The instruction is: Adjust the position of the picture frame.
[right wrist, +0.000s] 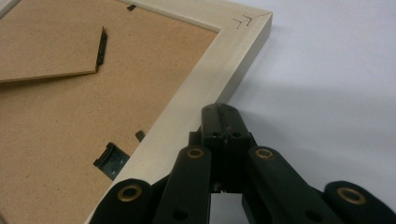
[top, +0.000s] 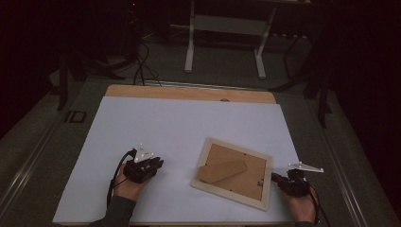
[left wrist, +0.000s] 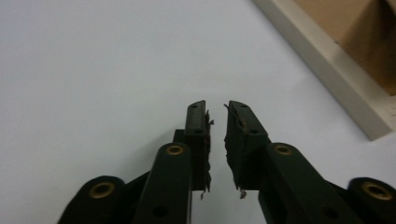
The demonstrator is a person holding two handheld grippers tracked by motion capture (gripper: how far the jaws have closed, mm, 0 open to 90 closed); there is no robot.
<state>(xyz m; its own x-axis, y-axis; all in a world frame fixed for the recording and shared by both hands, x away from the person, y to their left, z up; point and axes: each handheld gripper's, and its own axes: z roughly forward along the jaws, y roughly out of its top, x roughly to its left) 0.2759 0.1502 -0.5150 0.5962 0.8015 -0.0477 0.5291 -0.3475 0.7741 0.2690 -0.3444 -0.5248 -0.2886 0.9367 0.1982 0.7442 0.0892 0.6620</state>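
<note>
**Picture frame lies face down between two pairs of tongs**

At the left of the high view, the left tongs (top: 158,163) rest low over the white sheet (top: 179,123) that covers the counter (top: 189,92), held in the person's left hand (top: 126,185), with a grey three-cornered plate on top. In the left gripper view the left tongs (left wrist: 217,116) stand a narrow gap apart, with nothing between the jaws and only bare white sheet (left wrist: 93,70) beneath them. The worn pads (left wrist: 232,140) show frayed edges. The frame's pale edge (left wrist: 327,65) crosses the upper right corner of that view, well clear of the jaw tips.

The picture frame (top: 234,172) lies flat on the sheet, right of centre and near the person's edge of the counter, turned at a slight angle. Its back faces up: a pale wooden border around a brown backing board (top: 246,182), with the brown stand flap (top: 222,171) lying across the board.

At the right, the right tongs (top: 274,177), held in the right hand (top: 300,204), point at the frame's right side. In the right gripper view the right tongs (right wrist: 219,112) are pressed together, gripping nothing, their tips at the outer edge of the frame's border (right wrist: 205,88); whether they actually touch the wood is hard to judge from this angle. A small black clip (right wrist: 111,160) sits on the backing board (right wrist: 56,121) just inside the border.
</note>
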